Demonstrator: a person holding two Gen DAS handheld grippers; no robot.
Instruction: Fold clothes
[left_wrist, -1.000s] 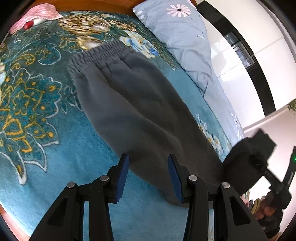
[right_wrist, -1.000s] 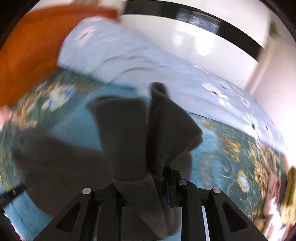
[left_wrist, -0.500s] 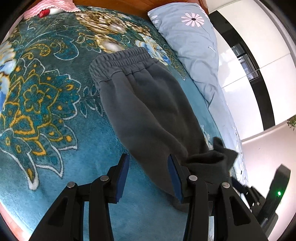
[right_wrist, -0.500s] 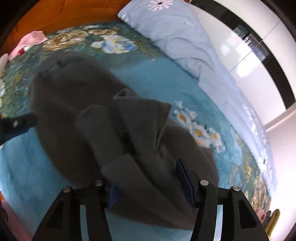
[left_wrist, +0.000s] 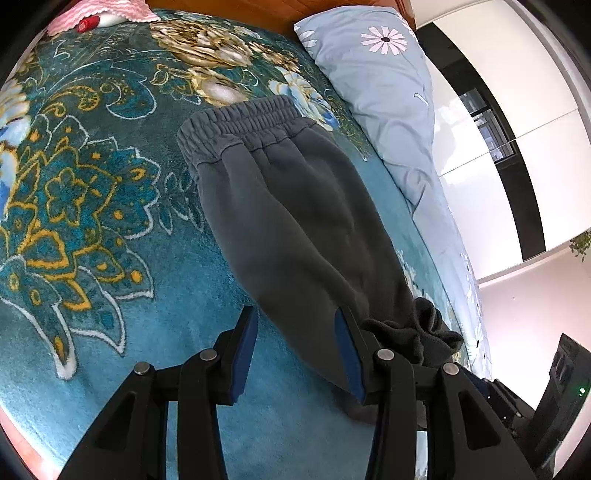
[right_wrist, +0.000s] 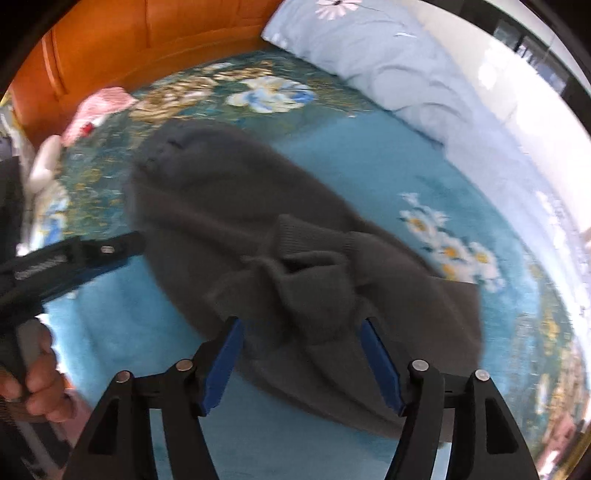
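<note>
Dark grey sweatpants (left_wrist: 295, 221) lie on the teal floral blanket (left_wrist: 92, 221), elastic waistband (left_wrist: 243, 122) toward the headboard. Their ribbed cuffs (right_wrist: 306, 273) rest in a bunch on top of the trouser legs, also visible as cuffs (left_wrist: 417, 328) in the left wrist view. My right gripper (right_wrist: 299, 332) hovers just above the cuffs. Its jaws are opening and the blue pads stand clear of the cloth. My left gripper (left_wrist: 293, 321) is open over the pants' near edge and grips nothing. From the right wrist view, the left gripper (right_wrist: 74, 258) reaches in from the left, held by a hand (right_wrist: 37, 384).
A light blue pillow (left_wrist: 380, 74) with daisy print lies along the far right of the bed. A pink cloth (left_wrist: 110, 14) sits near the orange headboard (right_wrist: 129, 48). White cupboard doors (left_wrist: 517, 92) stand beyond the bed.
The right gripper carried the cuffs down over the pants, then opened and let them go. The left gripper stayed open in about the same place.
</note>
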